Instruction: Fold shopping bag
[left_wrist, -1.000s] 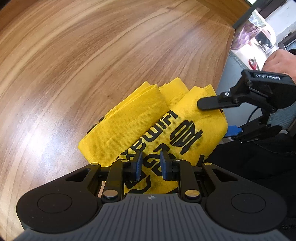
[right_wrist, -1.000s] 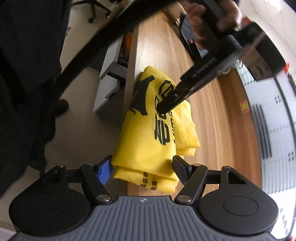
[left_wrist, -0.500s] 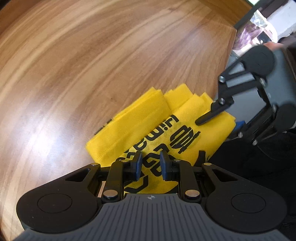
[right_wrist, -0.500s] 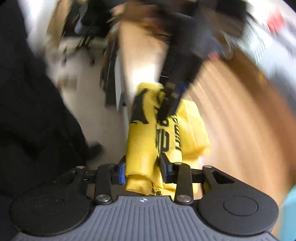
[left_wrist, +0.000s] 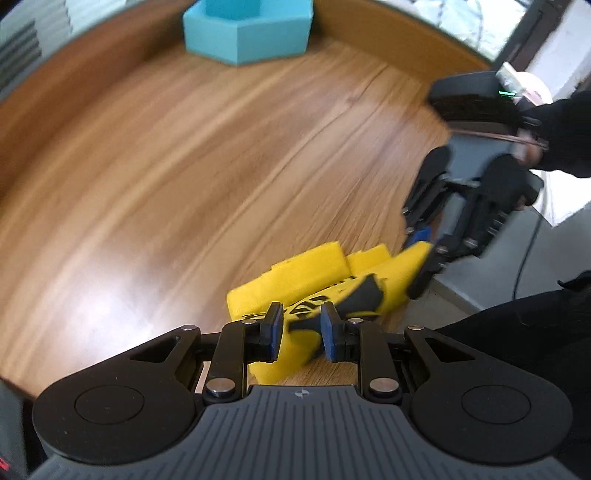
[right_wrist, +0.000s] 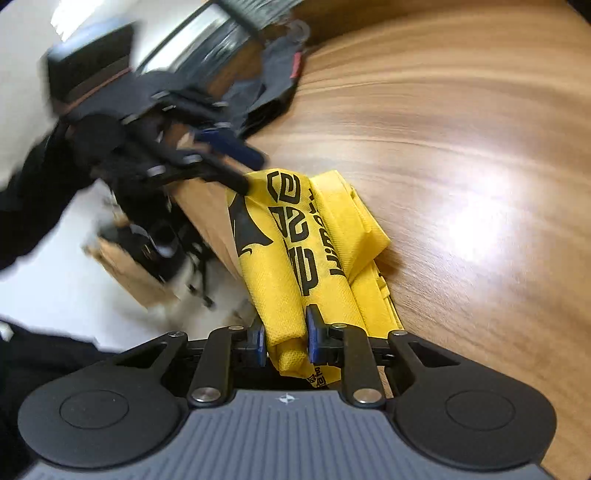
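- Yellow non-woven fabric shopping bag (right_wrist: 314, 236) with black printed lettering lies folded into a narrow, layered bundle at the edge of the brown wood-grain tabletop (right_wrist: 461, 155), one end hanging past that edge.
- Right gripper (right_wrist: 284, 338) has just been closing; its blue-padded jaws now stand narrow and pinch a thick fold of the bag's near end between them.
- Left gripper (left_wrist: 298, 328) also stands narrow, with yellow fabric and a black printed patch between its pads; the pads appear to press on the bag's other end.
- In the right wrist view the left gripper's black fingers reach the bag's far corner from the upper left, blurred.
- In the left wrist view the right gripper sits at the bag's far right corner, held by a person's hand (left_wrist: 524, 155) in a dark sleeve.
- A turquoise angular foam block (left_wrist: 247, 29) stands well apart on the far side of the tabletop.
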